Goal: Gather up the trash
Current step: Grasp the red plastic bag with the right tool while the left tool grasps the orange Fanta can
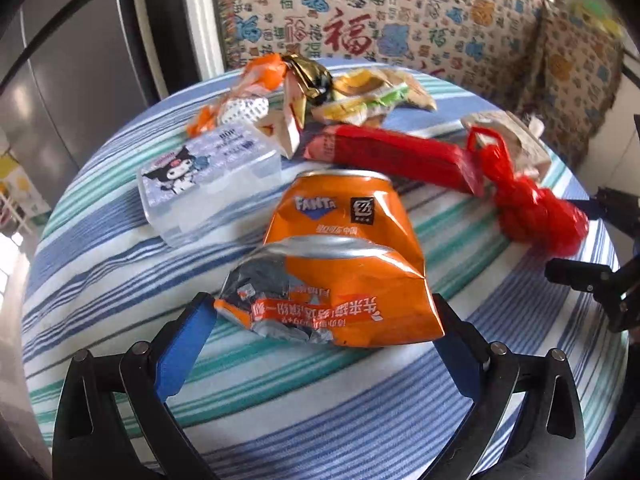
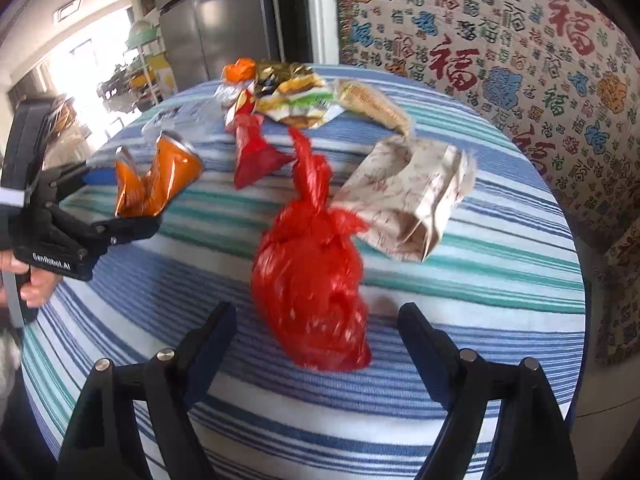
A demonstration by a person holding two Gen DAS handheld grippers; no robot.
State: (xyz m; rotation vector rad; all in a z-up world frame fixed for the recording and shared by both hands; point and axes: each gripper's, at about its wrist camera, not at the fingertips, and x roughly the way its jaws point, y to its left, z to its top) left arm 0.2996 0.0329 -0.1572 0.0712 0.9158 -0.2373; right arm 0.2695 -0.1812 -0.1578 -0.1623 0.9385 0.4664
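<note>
A crushed orange Fanta can (image 1: pixel 340 264) lies on the striped tablecloth (image 1: pixel 120 264). My left gripper (image 1: pixel 324 320) is open, its blue-padded fingers on either side of the can's near end, seemingly touching it. The can also shows in the right wrist view (image 2: pixel 156 176), between the left gripper's fingers (image 2: pixel 120 228). A tied red plastic bag (image 2: pixel 312 276) lies in front of my right gripper (image 2: pixel 316 332), which is open with the bag's near end between its fingers. The red bag also shows in the left wrist view (image 1: pixel 528 204).
On the table are a clear plastic box with a cartoon sticker (image 1: pixel 208 184), a red carton (image 1: pixel 384 156), a brown paper bag (image 2: pixel 412 200), a burger-print wrapper (image 2: pixel 296 100), a corn cob (image 2: pixel 372 104) and orange wrappers (image 1: pixel 256 80). A patterned sofa (image 2: pixel 500 40) stands behind.
</note>
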